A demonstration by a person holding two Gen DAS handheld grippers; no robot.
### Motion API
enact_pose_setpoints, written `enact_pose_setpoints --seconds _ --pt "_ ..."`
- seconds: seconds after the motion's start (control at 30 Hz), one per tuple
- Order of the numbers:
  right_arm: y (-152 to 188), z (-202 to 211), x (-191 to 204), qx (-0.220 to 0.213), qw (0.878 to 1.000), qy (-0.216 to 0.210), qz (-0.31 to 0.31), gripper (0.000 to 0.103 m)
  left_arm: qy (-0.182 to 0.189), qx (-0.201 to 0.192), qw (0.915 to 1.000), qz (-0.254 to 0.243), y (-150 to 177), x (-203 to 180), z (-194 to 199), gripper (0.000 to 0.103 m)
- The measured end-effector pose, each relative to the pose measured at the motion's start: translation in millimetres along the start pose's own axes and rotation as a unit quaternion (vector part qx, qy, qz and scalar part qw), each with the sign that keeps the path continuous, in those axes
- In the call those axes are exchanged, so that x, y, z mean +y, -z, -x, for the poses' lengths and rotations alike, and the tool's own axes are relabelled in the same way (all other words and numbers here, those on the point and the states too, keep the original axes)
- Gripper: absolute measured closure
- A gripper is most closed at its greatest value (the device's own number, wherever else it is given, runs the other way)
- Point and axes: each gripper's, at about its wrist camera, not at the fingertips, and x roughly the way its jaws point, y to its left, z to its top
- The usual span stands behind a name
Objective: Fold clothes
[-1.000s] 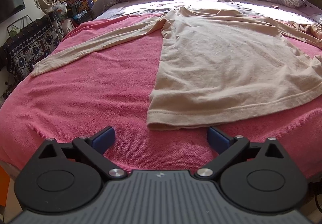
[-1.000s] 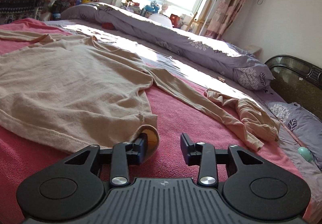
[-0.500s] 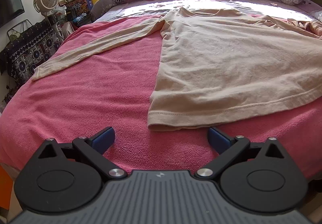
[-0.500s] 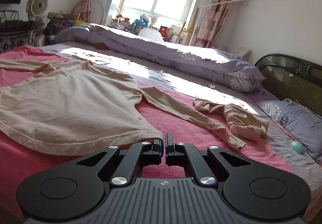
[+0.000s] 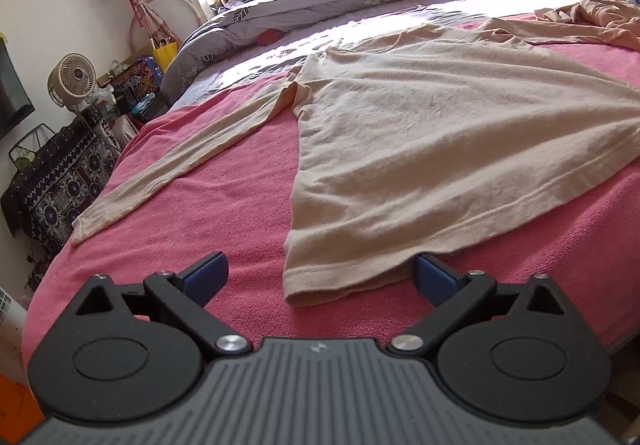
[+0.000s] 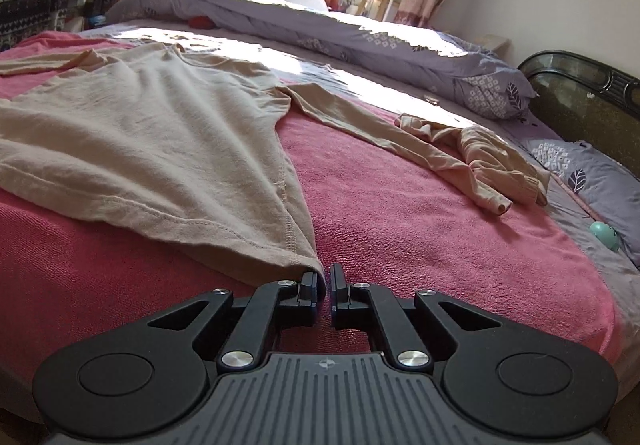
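Shirt (image 5: 420,149): beige, long sleeves, spread flat on the pink blanket (image 5: 224,205) of the bed.
Left gripper (image 5: 320,277): jaws spread wide, hem corner at 12 o'clock between them, not touched.
Right gripper (image 6: 324,287): jaws pressed together, pinching the other hem corner.

Beige long-sleeved shirt (image 5: 432,149) lies spread flat on the pink blanket, sleeves stretched out to both sides, hem nearest, its right hem corner (image 6: 308,265) lifted and pulled taut.
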Motion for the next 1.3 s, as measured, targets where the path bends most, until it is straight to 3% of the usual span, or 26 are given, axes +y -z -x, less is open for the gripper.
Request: enact_pose_setpoints --seconds 0.1,0.2,0.37,0.6,0.8,0.87,0.93,1.0,1.03,1.07,1.1,1.17,1.3 --pt "1 0 -1 -0.001 1.0 0.001 0.002 0.093 -0.003 0.0 0.9996 0.029 -4 6 -3 0.002" --pt "1 0 -3 -0.001 1.0 0.0 -0.003 0.09 -0.034 -0.021 0.9988 0.026 -3 9 6 0.003" --pt "1 -2 -4 -0.001 1.0 0.001 -0.006 0.086 -0.085 -0.012 0.9947 -0.056 4 3 -3 0.003" --pt "1 -3 -8 -0.004 1.0 0.005 -0.017 0.078 -0.083 -0.025 0.9926 -0.085 -1 -9 -12 0.005" --pt "-1 -3 -16 -0.024 0.998 -0.009 -0.057 0.062 -0.126 -0.041 0.9873 -0.089 -2 -31 -18 0.014" --pt "-5 -3 -14 -0.045 0.997 -0.026 -0.065 0.038 -0.135 -0.044 0.9861 -0.086 -1 -37 -21 0.028" --pt "-10 -6 -7 -0.063 0.996 -0.038 -0.055 0.033 -0.132 -0.038 0.9873 -0.081 -1 -40 -22 0.045" --pt "-15 -11 3 -0.062 0.997 -0.038 -0.035 0.035 -0.128 -0.032 0.9884 -0.076 0 -44 -23 0.056" --pt "-17 -13 5 -0.055 0.997 -0.04 -0.033 0.051 -0.126 -0.029 0.9888 -0.074 0 -46 -24 0.069" --pt "-18 -14 7 -0.049 0.997 -0.041 -0.034 0.077 -0.132 -0.024 0.9881 -0.076 0 -47 -24 0.084" --pt "-20 -12 5 -0.047 0.998 -0.036 -0.039 0.086 -0.14 -0.02 0.9872 -0.074 1 -46 -24 0.091" --pt "-23 -1 -2 -0.055 0.997 -0.02 -0.045 0.094 -0.147 -0.012 0.9875 -0.056 0 -36 -22 0.1" --pt "-30 18 -19 -0.07 0.996 -0.003 -0.054 0.096 -0.141 -0.001 0.99 -0.002 -7 -9 -15 0.101"
